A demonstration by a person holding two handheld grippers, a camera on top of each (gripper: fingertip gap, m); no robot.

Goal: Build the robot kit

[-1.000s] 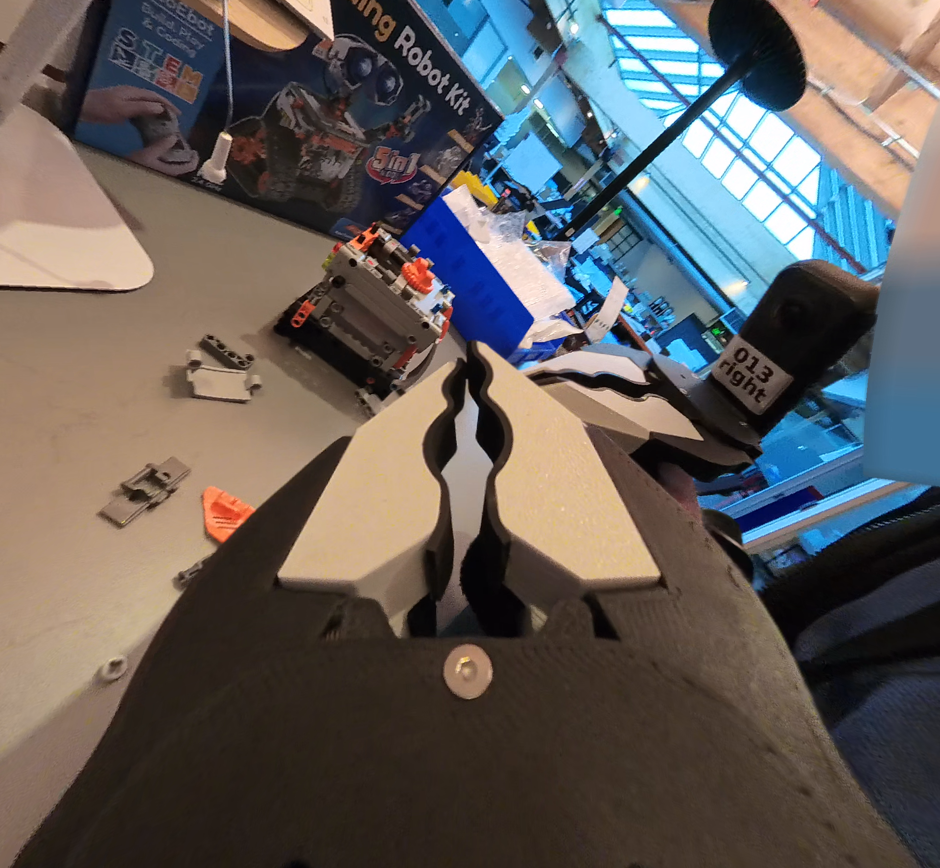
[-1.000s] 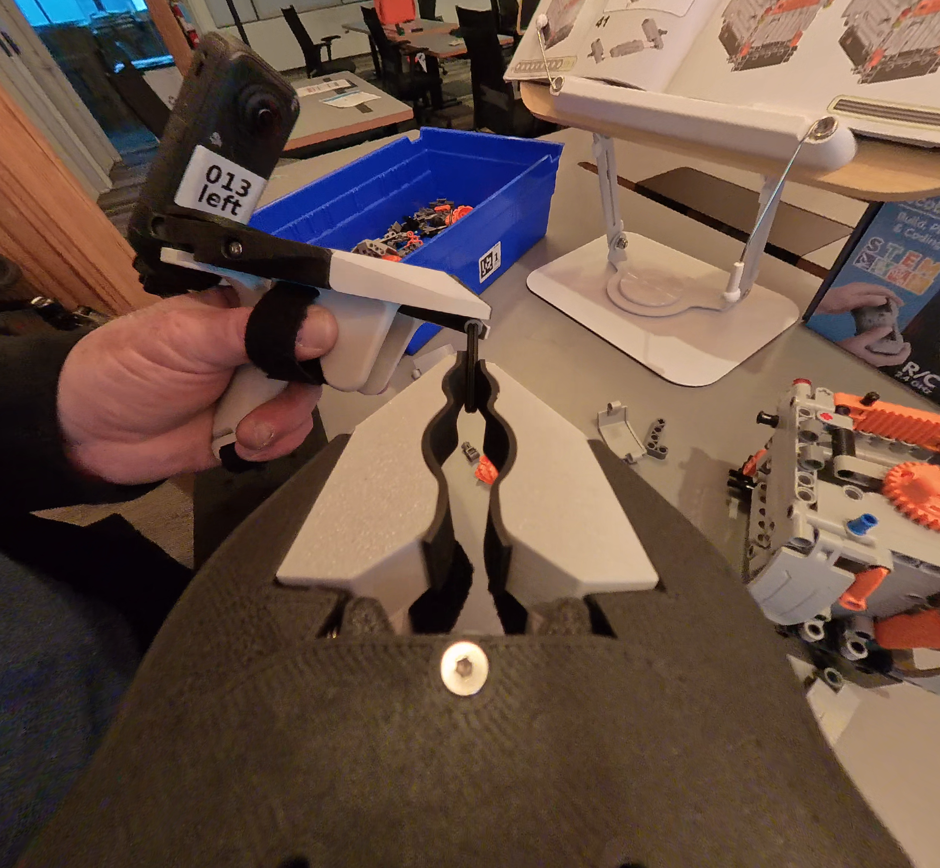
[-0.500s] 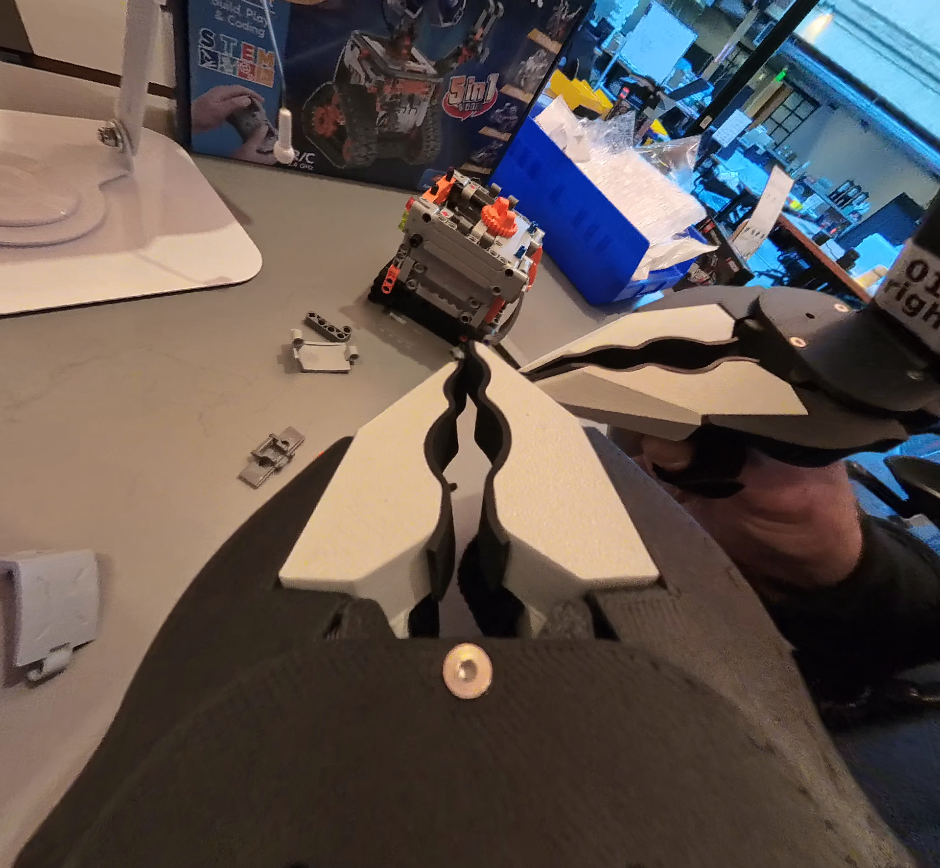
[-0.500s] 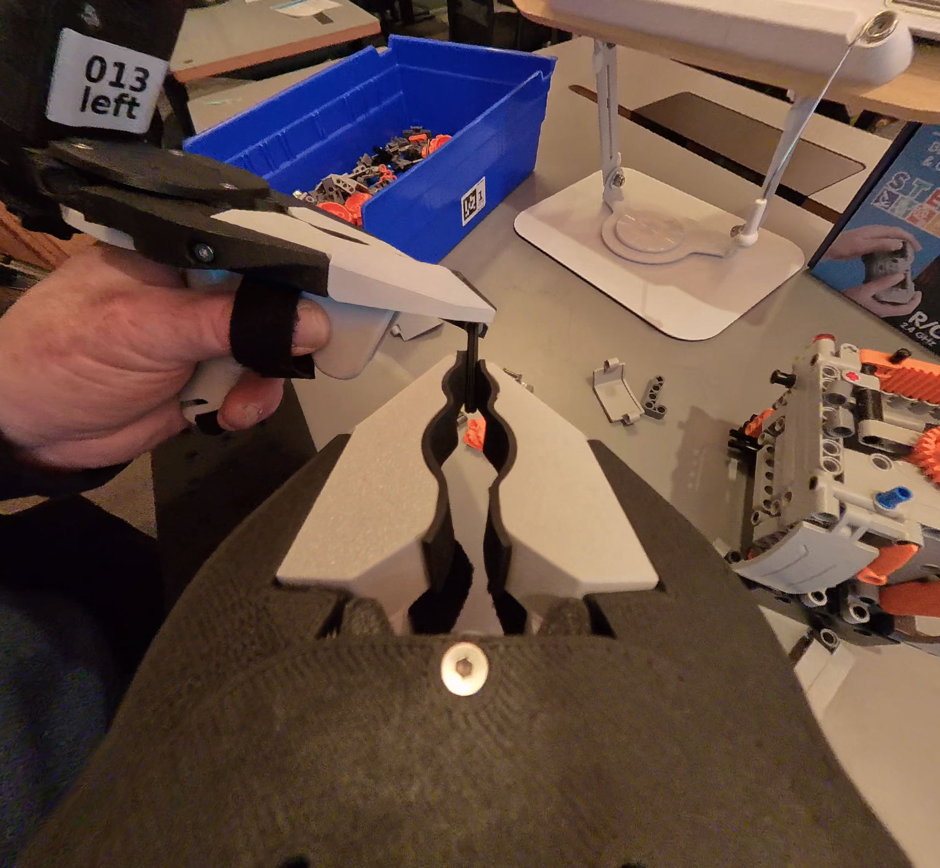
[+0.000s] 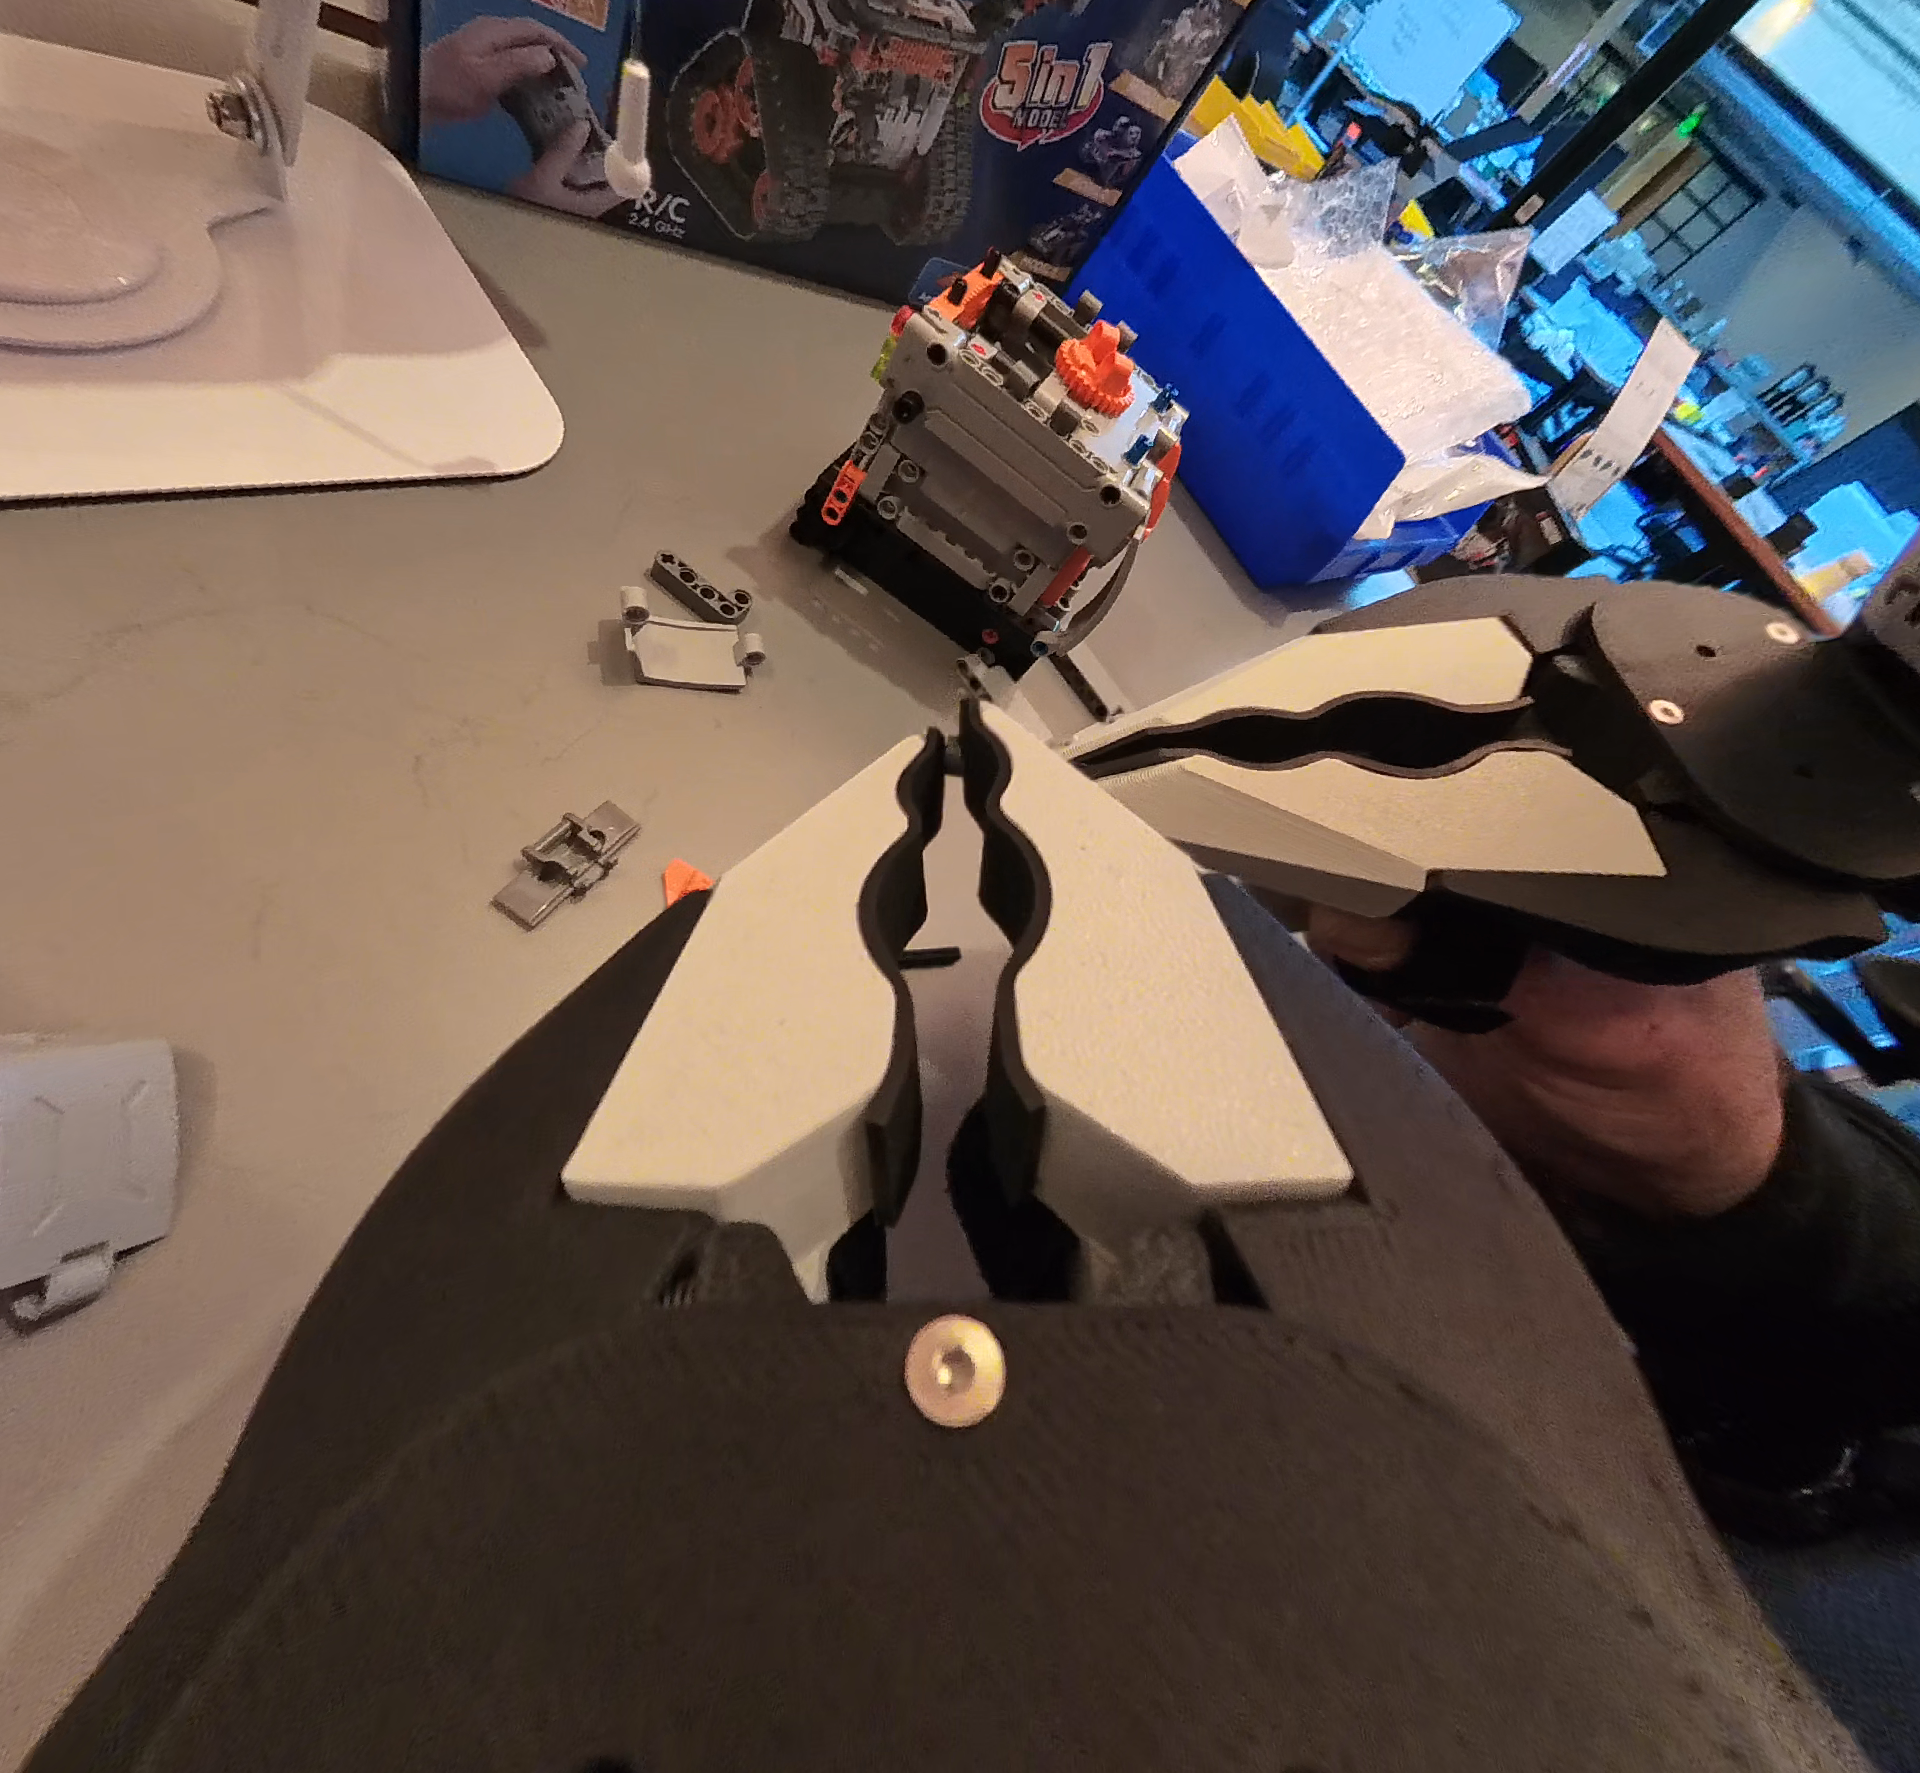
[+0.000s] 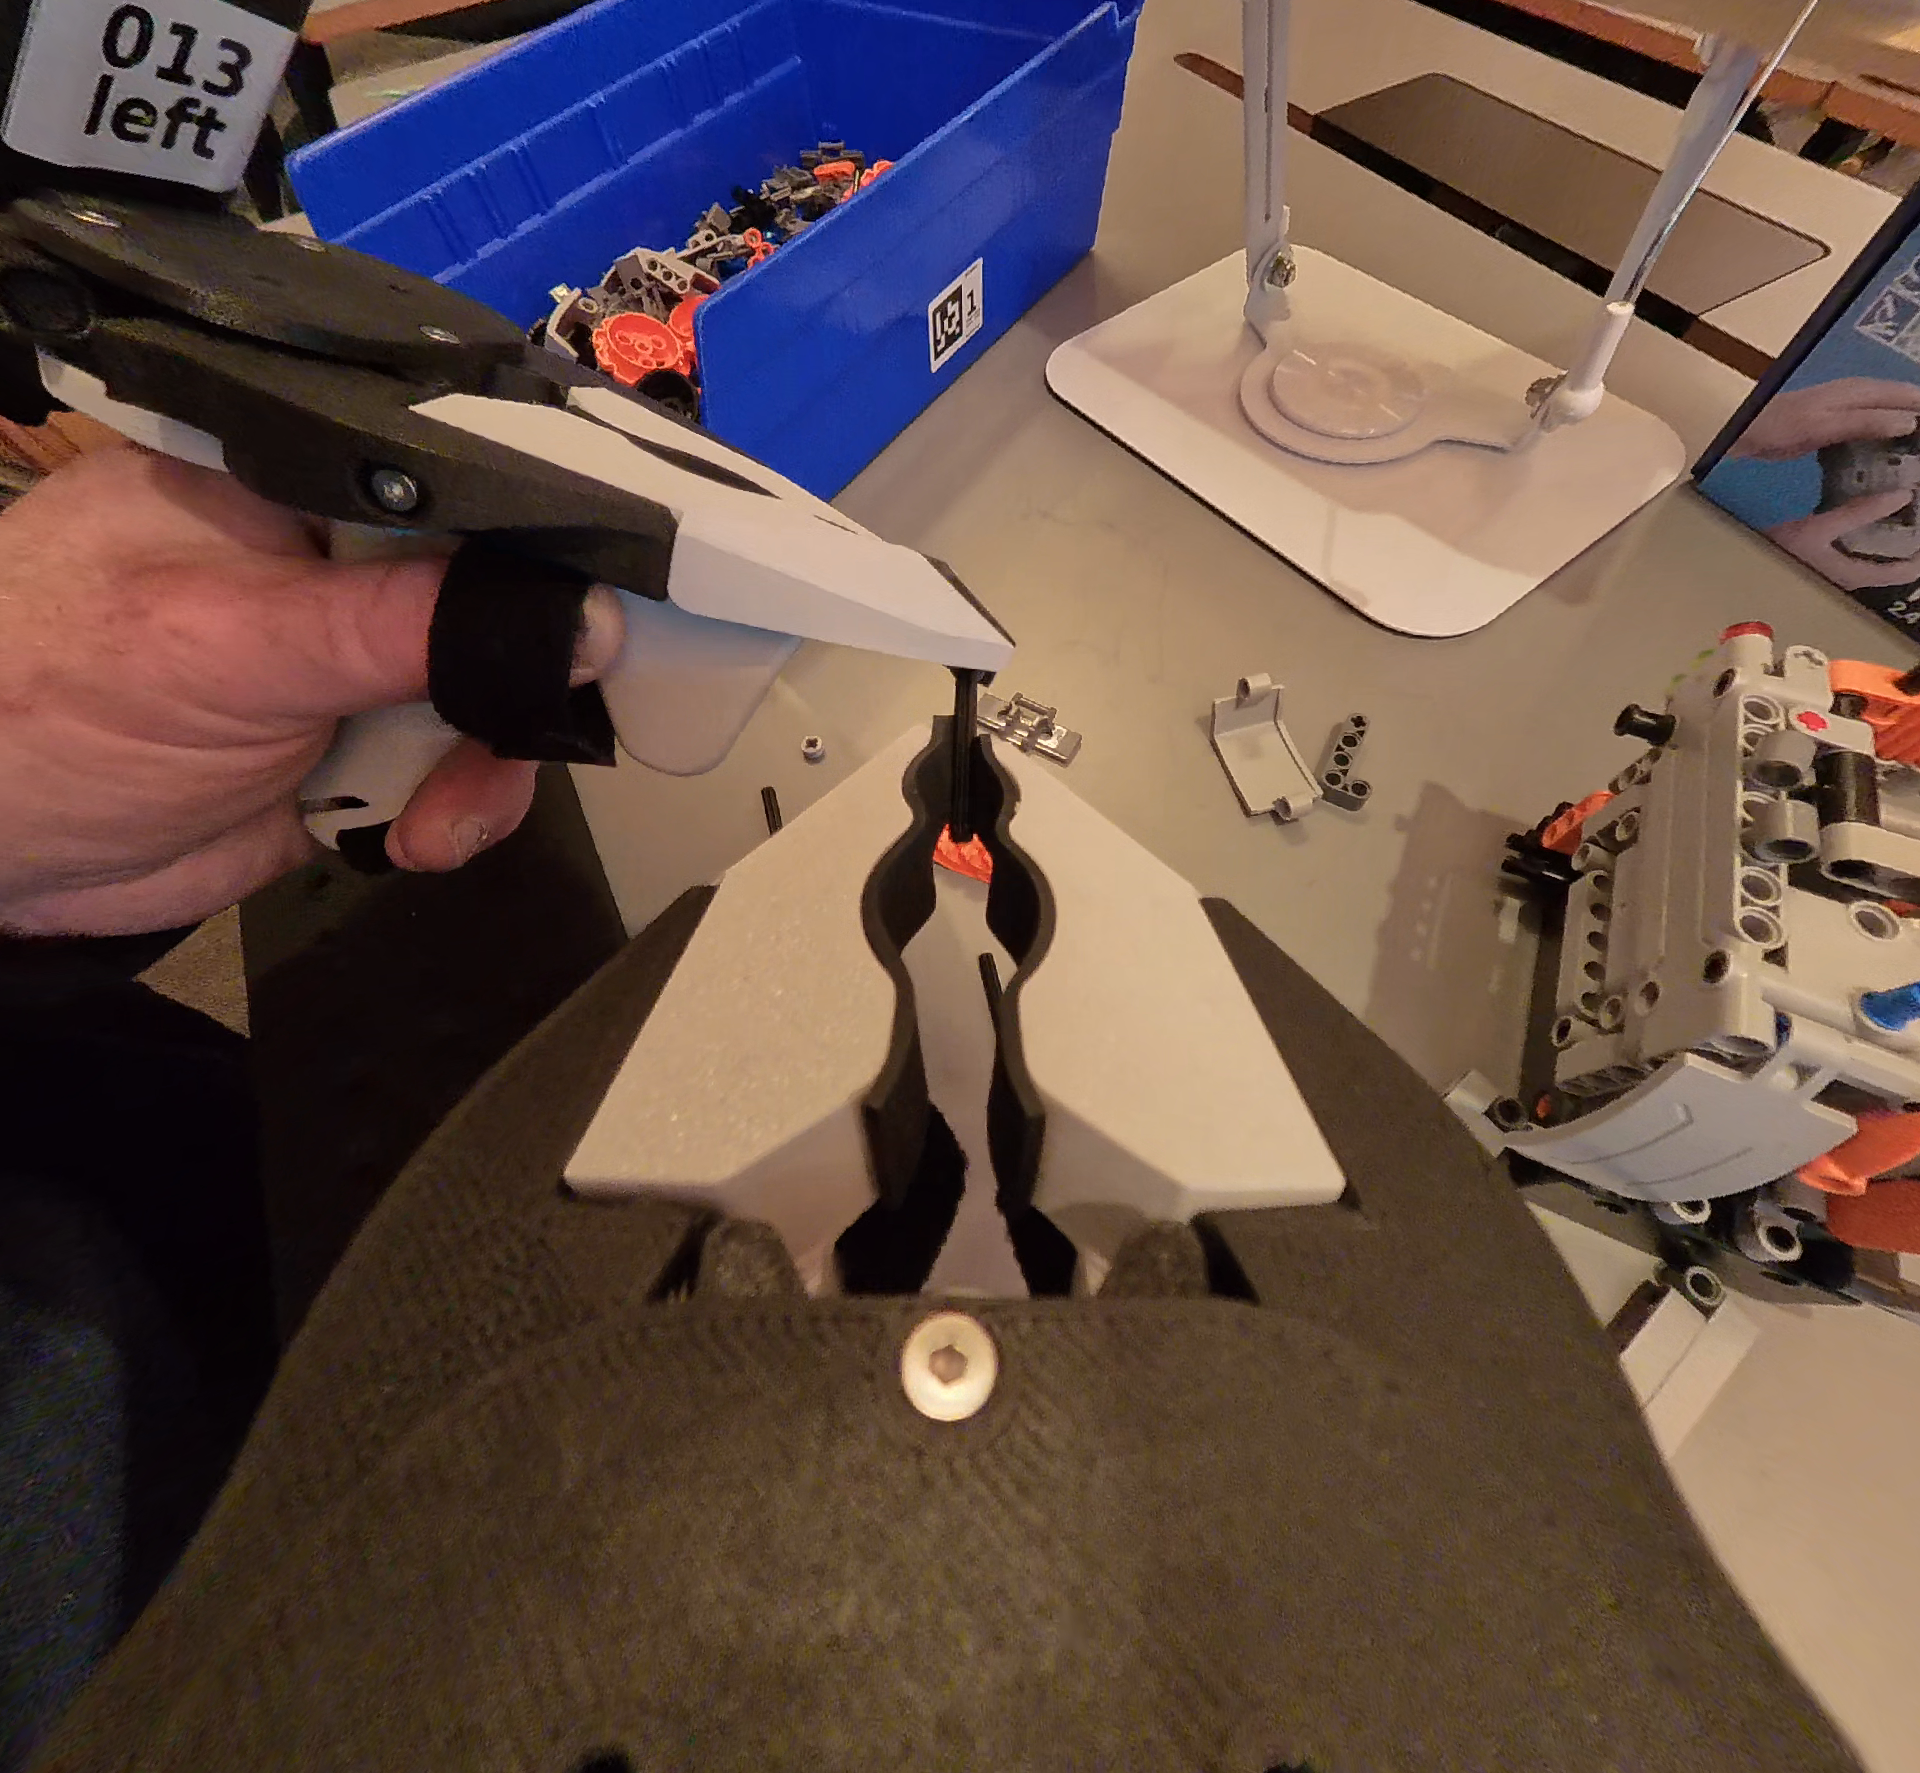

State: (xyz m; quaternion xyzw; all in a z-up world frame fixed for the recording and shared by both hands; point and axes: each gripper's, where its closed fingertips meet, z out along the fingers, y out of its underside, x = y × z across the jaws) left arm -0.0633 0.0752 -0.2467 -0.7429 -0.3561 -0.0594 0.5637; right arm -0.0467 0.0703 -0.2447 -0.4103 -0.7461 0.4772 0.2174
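Observation:
My left gripper (image 5: 951,741) and my right gripper (image 6: 963,736) meet tip to tip above the grey table (image 5: 312,736). A thin black axle (image 6: 966,767) hangs straight down from the left gripper's tip (image 6: 987,663) and passes between the right gripper's fingertips. Both grippers look shut on it; the left tips stand slightly apart around its end. In the left wrist view the right gripper (image 5: 1081,757) comes in from the right. A half-built grey and orange robot model (image 5: 1018,466) stands just beyond; it also shows in the right wrist view (image 6: 1745,975).
Loose parts lie under the grippers: a grey curved panel (image 6: 1262,762), a dark beam (image 5: 701,575), a grey track link (image 6: 1034,715), an orange piece (image 6: 961,856). A blue bin (image 6: 894,269) holds several parts. A white stand base (image 6: 1382,497) and a kit box (image 5: 831,61) stand behind. The tips of both grippers are at nearly the same place.
Both grippers have tilted down and come lower over the table, still joined on the axle. The left gripper's tips have parted slightly.

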